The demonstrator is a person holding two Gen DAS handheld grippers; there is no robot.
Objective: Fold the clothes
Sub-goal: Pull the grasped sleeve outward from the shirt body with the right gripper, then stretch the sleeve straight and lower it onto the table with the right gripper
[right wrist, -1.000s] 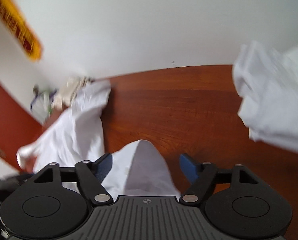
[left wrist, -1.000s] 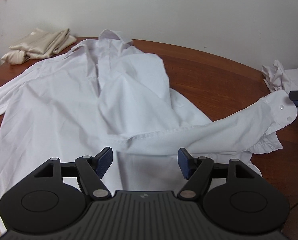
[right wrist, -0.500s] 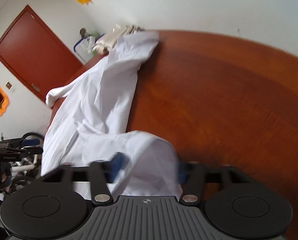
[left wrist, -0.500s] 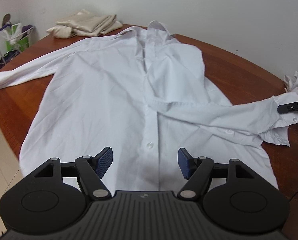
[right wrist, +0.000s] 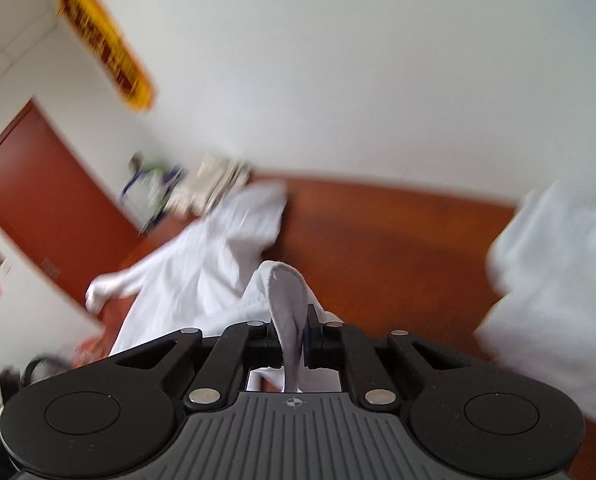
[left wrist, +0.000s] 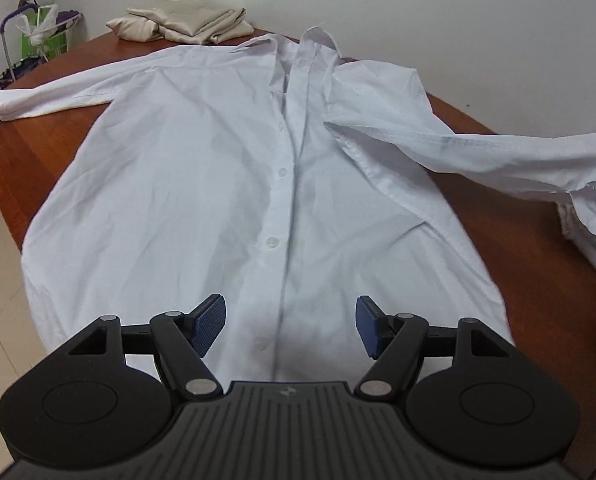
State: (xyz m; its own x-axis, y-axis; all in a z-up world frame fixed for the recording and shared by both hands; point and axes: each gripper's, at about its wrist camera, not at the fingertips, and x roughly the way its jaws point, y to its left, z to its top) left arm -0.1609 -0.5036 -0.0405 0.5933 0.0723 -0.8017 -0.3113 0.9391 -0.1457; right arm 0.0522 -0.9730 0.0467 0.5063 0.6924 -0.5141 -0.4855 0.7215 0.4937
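The white shirt (left wrist: 226,184) lies face up and buttoned on the brown table (left wrist: 509,240), one sleeve (left wrist: 497,152) stretched off to the right. The right gripper (right wrist: 296,344) has just been closing and now pinches that sleeve's cuff (right wrist: 286,296) tight. To fold well, I'd carry the cuff across the chest, keeping the sleeve flat and untwisted. The left gripper (left wrist: 290,330) hangs over the hem, tilted downward, its fingers wide apart and holding nothing

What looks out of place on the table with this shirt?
The white shirt lies flat, but one sleeve stretches off sideways, its cuff pinched in the right tool. A crumpled white garment sits unfolded nearby.
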